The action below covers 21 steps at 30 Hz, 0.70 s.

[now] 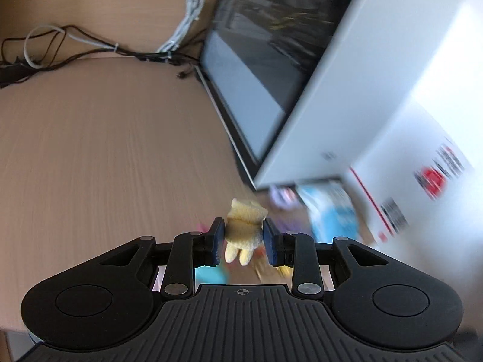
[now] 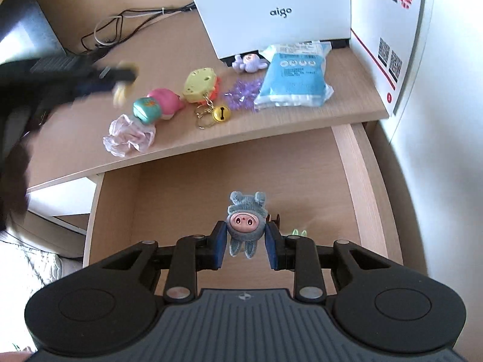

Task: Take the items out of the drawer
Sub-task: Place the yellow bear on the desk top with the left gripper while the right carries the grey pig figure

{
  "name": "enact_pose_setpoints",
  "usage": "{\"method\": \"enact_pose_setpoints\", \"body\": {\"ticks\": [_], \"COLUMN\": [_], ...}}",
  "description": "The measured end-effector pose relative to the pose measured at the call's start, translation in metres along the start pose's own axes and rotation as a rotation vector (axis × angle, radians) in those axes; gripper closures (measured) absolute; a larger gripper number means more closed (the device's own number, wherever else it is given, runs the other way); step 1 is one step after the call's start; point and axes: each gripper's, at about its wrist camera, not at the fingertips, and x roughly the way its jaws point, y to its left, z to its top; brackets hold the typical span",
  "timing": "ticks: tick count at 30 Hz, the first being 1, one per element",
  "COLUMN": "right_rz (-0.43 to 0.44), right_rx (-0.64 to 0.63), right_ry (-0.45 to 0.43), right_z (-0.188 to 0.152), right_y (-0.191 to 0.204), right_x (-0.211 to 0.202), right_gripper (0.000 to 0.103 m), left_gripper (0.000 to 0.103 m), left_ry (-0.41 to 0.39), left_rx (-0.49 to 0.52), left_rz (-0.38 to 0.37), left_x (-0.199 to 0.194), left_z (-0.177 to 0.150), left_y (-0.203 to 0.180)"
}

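Note:
My left gripper [image 1: 243, 234] is shut on a small yellow plush toy [image 1: 246, 221] and holds it above the desk; the view is blurred by motion. In the right wrist view that same gripper [image 2: 120, 75] shows as a dark blur over the desktop at left. My right gripper [image 2: 245, 241] is shut on a grey-blue plush doll with a pink face [image 2: 246, 221], held over the open wooden drawer [image 2: 359, 163]. A small brown item [image 2: 275, 219] and a pale green one [image 2: 299, 233] lie in the drawer just right of the doll, partly hidden.
On the desktop [image 2: 271, 120] lie a pink scrunchie [image 2: 129, 135], a pink and teal toy [image 2: 157, 107], a yellow keychain with a bell [image 2: 202, 86], purple tinsel [image 2: 243, 92], a purple figure [image 2: 249, 61] and a blue packet [image 2: 294, 75]. A white box [image 2: 271, 9] and cables [image 1: 90, 48] stand behind.

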Motion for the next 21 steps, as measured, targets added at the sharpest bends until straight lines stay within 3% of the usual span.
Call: {"method": "enact_pose_setpoints", "body": {"ticks": [3,9,15,21], "right_rz": [-0.030,-0.062,-0.100,-0.090], "right_rx": [-0.013,-0.020,-0.011,-0.038], "right_ry": [0.001,0.003,0.018,0.001], "right_z": [-0.003,-0.011,-0.009,-0.001], "right_y": [0.005,0.001,-0.007,0.001], "right_x": [0.001,-0.008,-0.003,0.000], "right_gripper": [0.076,0.076,0.076,0.076], "left_gripper": [0.072,0.072,0.073,0.072], "left_ry": [0.035,0.141,0.135,0.074], "left_rx": [-0.007,-0.010,0.001,0.015], "left_rz": [0.038,0.105,0.114,0.098], "left_x": [0.036,0.086,0.080,0.050], "left_z": [0.020,0.025,0.018,0.014], "left_y": [0.005,0.009,0.010,0.011]}}
